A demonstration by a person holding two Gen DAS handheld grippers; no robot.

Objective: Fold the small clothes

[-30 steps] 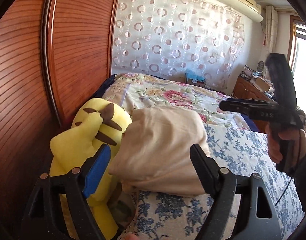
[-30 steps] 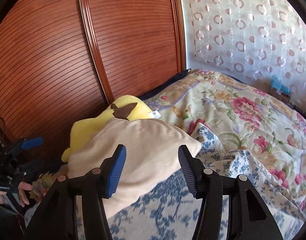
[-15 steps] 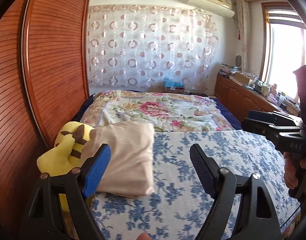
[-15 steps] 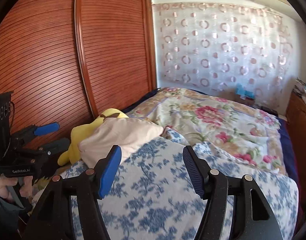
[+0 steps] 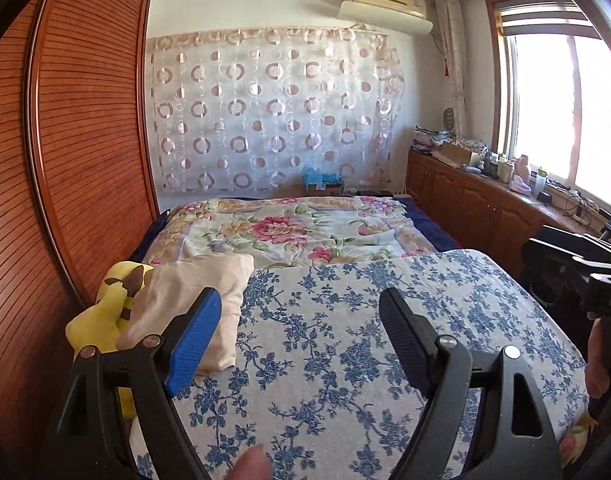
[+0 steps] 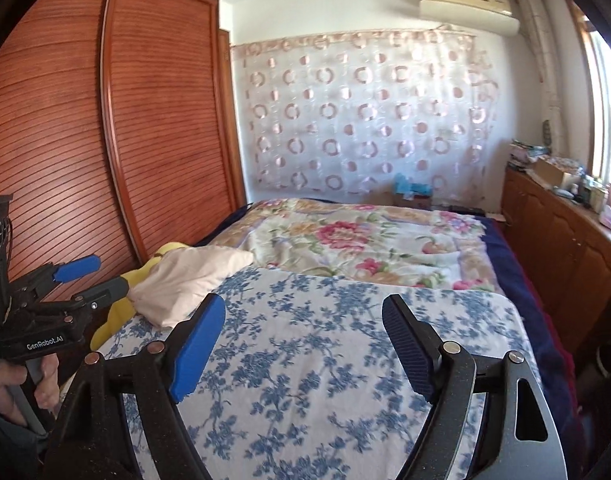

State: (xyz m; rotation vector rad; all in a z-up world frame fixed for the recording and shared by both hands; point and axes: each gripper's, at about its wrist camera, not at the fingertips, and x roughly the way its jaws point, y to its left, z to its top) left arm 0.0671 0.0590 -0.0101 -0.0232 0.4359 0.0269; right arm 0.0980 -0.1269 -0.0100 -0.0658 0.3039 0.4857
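A beige cloth bundle lies at the left edge of the bed beside a yellow plush toy; whether it is a pillow or folded clothing I cannot tell. It also shows in the right wrist view as the bundle. My left gripper hangs open over the blue-flowered bed cover, with nothing between its fingers. My right gripper has its jaws opening, also with nothing in them, above the same cover. Each gripper appears in the other's view: the left gripper at far left, the right gripper at far right.
A slatted wooden wardrobe runs along the bed's left side. A flowered quilt covers the far half of the bed. A low wooden cabinet with clutter stands under the window on the right. A fingertip shows at the bottom edge.
Both grippers have drawn back from the beige bundle and swung right, so more of the bed and room shows. The right gripper's jaws have widened.
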